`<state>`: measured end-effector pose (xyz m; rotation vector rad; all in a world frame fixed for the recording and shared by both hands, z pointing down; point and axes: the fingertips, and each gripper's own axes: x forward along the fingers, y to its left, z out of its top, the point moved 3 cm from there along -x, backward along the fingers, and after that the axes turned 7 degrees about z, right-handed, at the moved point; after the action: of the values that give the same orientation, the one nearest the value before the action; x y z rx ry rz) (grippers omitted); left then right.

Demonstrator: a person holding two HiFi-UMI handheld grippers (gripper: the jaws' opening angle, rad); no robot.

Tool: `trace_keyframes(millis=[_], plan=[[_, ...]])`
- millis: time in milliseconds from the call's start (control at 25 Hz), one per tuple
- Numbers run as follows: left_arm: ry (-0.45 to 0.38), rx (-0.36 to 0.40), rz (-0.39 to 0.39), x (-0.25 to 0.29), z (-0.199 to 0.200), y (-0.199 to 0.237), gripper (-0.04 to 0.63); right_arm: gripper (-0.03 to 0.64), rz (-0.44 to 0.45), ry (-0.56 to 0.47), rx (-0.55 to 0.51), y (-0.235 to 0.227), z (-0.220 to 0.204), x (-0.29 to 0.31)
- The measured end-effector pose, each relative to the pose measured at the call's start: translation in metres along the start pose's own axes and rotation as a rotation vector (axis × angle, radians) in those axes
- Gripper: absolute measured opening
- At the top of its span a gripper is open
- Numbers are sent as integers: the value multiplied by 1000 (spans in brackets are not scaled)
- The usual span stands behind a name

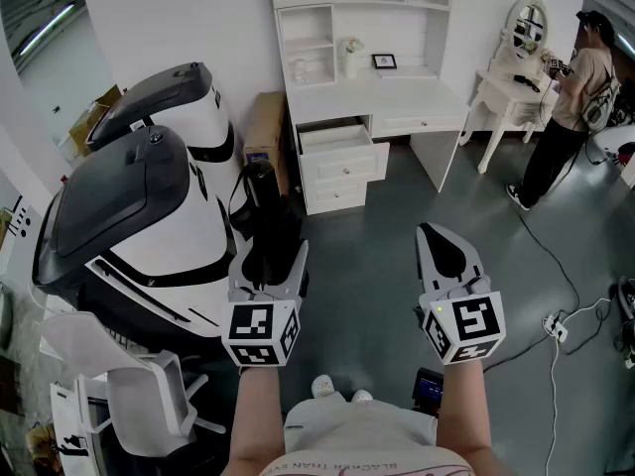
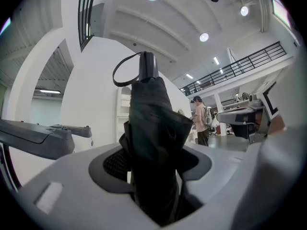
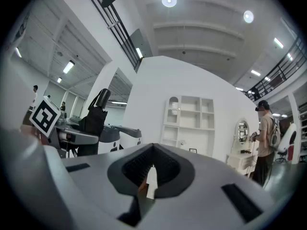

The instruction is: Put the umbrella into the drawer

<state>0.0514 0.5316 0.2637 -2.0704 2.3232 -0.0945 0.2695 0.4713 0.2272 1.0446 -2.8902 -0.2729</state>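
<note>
left gripper (image 1: 269,257) clamps the upright folded umbrella (image 1: 265,204); right gripper (image 1: 438,234) is closed and empty. bare floor (image 1: 397,221) reaches the pulled-out drawer (image 1: 337,146).

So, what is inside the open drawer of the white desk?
In the open drawer I see only its pale bare bottom, nothing lying there. Its rear part is covered by the desk top, so that stays unknown.

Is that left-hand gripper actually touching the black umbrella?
Touching. The left gripper view shows the left gripper's jaws pressed against both sides of the folded umbrella, with no gap.
</note>
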Motion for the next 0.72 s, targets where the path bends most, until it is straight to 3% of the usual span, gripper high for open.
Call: trace_keyframes(millis=[240, 360, 720], plan=[[-43, 28, 27, -5, -1, -10, 258, 8, -13, -4, 0, -13, -9, -12], [-23, 25, 23, -1, -8, -12, 258, 8, -15, -41, 5, -16, -10, -9], [-49, 27, 3, 45, -7, 4, 258, 8, -46, -50, 2, -37, -16, 31]])
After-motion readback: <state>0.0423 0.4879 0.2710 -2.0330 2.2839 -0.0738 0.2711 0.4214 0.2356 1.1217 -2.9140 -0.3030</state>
